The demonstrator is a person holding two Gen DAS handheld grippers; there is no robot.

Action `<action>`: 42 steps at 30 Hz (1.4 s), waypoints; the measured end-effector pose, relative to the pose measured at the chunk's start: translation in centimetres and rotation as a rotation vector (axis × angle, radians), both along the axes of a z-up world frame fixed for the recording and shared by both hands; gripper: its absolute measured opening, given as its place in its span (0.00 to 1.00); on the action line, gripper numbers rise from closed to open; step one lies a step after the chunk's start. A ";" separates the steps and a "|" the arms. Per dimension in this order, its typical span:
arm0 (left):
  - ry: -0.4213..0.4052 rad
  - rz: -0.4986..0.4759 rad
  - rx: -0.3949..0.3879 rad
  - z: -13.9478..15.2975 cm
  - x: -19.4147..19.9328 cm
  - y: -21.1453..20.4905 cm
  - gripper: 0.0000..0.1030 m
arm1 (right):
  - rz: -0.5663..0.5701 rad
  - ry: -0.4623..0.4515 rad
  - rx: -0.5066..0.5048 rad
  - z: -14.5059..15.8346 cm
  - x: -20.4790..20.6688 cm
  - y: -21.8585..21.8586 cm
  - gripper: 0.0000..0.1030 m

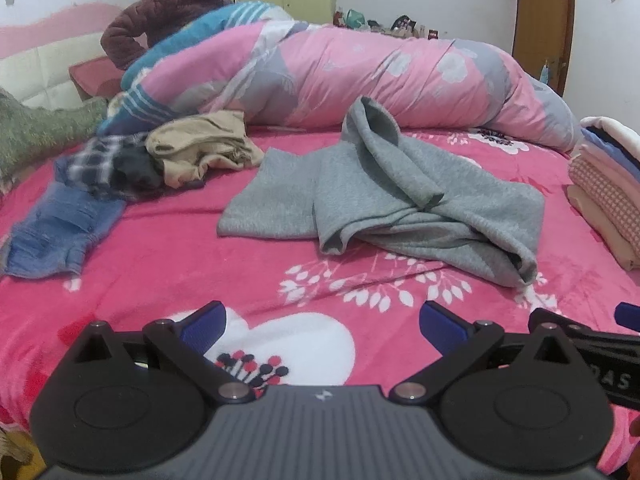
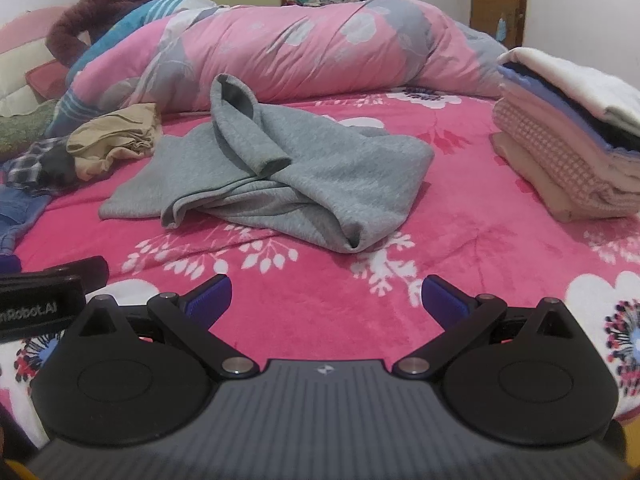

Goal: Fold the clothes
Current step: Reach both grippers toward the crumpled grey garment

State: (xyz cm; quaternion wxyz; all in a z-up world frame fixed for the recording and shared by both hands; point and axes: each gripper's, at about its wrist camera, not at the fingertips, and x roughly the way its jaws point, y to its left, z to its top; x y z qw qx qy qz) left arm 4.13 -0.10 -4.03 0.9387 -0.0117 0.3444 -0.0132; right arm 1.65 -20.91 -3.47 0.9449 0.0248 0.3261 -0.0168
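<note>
Grey garment (image 2: pixel 288 168) beyond "nRobot.AI"-marked left claw (image 1: pixel 324 328)

In the right wrist view, white lettering on the black body of the left gripper (image 2: pixel 44 304) at the left edge reads "nRobot.AI", its start cut off by the frame. In the left wrist view, the black body of the right gripper (image 1: pixel 600 360) at the right edge bears pale letters "DAS", partly cut off. No other writing is legible.
</note>
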 end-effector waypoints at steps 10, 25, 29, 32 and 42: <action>-0.063 0.028 -0.102 -2.9 5.9 4.1 1.00 | 0.152 -0.230 -0.061 -0.3 4.9 -2.1 0.99; -0.094 -0.151 -0.024 -6.9 19.3 1.9 0.56 | 0.529 -0.040 0.031 -2.7 30.6 8.0 0.77; -0.064 -0.180 -0.047 -7.7 19.8 1.1 0.12 | 0.475 -0.023 0.102 -3.7 31.5 7.4 0.12; -0.141 -0.213 -0.027 -6.6 17.3 0.4 0.07 | 0.470 -0.075 0.276 -2.8 29.0 4.0 0.07; -0.272 -0.713 -0.270 1.0 3.4 -8.6 0.06 | 0.429 -0.451 0.675 3.8 9.2 -10.6 0.06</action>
